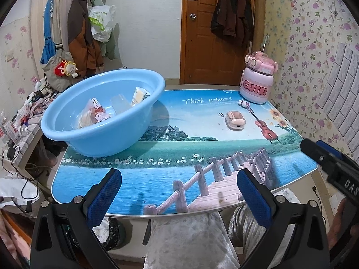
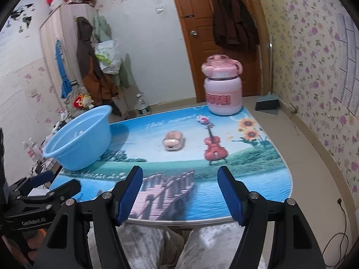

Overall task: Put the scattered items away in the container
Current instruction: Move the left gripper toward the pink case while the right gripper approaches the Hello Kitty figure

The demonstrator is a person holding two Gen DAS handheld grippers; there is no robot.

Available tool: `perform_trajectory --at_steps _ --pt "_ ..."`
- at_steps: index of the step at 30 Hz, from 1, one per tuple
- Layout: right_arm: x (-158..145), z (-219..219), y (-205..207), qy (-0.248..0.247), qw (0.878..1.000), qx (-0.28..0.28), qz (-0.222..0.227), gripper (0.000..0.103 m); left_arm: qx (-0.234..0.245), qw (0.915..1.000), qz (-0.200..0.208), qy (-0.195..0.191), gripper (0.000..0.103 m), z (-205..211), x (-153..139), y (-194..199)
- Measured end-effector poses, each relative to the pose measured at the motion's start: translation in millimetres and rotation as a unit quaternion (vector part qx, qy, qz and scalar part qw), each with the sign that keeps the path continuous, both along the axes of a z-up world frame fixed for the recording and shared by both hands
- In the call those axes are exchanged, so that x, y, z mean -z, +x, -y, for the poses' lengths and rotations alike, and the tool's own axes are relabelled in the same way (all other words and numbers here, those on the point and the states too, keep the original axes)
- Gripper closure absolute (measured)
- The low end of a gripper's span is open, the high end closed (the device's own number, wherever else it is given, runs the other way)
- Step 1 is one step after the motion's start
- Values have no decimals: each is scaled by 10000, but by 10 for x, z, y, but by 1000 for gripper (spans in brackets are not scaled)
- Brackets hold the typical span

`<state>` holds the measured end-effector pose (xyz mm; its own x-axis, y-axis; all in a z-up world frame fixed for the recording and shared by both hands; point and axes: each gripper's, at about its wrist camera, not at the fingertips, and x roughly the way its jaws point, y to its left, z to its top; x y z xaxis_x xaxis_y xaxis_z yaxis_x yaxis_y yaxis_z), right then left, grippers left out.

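Both my left gripper (image 1: 179, 192) and right gripper (image 2: 180, 190) gape wide, empty; round light-blue plastic basin (image 1: 67, 132) at ten o'clock holds several packets, leaving the small pink rounded case (image 2: 172, 143) at twelve o'clock and maybe the pink lidded "CUTE!" jar (image 2: 223, 96).

Glossy blue plastic basin (image 1: 101, 114) at frame left; the bench (image 1: 179, 157) wears a smooth, shiny printed cover. Pink jug (image 1: 257, 80) looks satin plastic. Tongs' pads (image 1: 104, 192) show rough, textured blue rubber.
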<state>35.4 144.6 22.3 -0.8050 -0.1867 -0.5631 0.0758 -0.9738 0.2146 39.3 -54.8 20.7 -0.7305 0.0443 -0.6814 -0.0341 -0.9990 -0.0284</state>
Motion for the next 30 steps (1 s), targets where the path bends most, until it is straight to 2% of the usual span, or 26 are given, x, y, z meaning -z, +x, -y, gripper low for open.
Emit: perform_trajectory --at_steps 9,15,18,30 --pt "8 -335 -230 110 9995 243 153 32 182 9997 125 -61 0 -147 71 -160" --pt "-40 -568 -452 161 9985 516 130 32 283 9993 229 -93 0 -306 104 -480" --pt "-29 -597 -608 191 9987 432 177 32 343 9986 392 -95 0 -419 144 -700" --pt "39 -650 -1417 472 9983 -116 331 32 652 9952 617 -377 1 -963 332 -1554"
